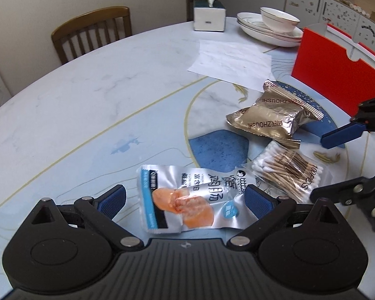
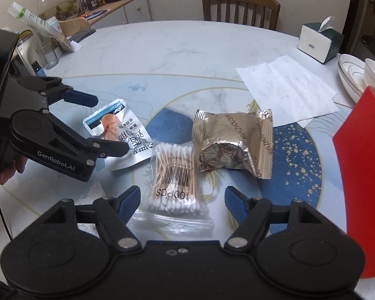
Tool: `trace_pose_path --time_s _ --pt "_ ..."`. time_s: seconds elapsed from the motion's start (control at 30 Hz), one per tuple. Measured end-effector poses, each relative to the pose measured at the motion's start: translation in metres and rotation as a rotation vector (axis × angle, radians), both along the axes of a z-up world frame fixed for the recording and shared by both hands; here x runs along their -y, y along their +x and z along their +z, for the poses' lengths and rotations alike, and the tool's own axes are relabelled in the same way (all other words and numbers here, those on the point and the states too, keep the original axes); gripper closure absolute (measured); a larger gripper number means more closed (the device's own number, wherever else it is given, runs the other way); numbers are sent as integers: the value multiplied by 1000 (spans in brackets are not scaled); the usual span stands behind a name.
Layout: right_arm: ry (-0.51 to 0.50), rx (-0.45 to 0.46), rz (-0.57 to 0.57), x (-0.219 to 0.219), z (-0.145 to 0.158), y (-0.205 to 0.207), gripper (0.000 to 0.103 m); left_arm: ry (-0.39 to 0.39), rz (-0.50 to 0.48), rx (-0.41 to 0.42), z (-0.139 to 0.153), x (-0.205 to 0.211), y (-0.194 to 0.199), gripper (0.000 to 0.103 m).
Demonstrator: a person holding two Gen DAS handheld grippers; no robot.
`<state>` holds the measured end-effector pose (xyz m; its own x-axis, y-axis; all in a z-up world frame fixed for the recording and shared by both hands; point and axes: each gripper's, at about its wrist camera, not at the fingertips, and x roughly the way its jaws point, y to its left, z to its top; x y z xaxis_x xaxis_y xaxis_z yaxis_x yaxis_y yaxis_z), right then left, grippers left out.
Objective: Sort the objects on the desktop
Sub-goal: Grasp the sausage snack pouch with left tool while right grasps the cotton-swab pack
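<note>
"100PCS" and barcode on cotton swab bag; "ZHOUSHI" on gold foil packet; "GenRobot.AI" on left gripper.

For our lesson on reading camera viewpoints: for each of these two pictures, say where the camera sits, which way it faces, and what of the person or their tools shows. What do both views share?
Left wrist: sits on the left tongs, facing down at the silver sausage packet; the right tongs show at right.
Right wrist: sits on the right tongs, facing down at the clear cotton swab bag; left tongs and a hand show at left.
Shared: both packs, the gold foil packet, the marble table.
</note>
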<state>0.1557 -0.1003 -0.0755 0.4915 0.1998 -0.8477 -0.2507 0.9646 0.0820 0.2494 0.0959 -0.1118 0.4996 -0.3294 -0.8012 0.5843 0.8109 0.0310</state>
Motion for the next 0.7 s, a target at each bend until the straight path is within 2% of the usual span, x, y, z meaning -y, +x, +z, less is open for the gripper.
trace_pose_path --time_s 0.3,0.7 --pt "-3 -23 30 -7 -12 13 29 17 -61 -34 -11 10 9 1" --pt "-23 -14 54 -13 -23 23 29 4 -50 -40 -18 12 13 1"
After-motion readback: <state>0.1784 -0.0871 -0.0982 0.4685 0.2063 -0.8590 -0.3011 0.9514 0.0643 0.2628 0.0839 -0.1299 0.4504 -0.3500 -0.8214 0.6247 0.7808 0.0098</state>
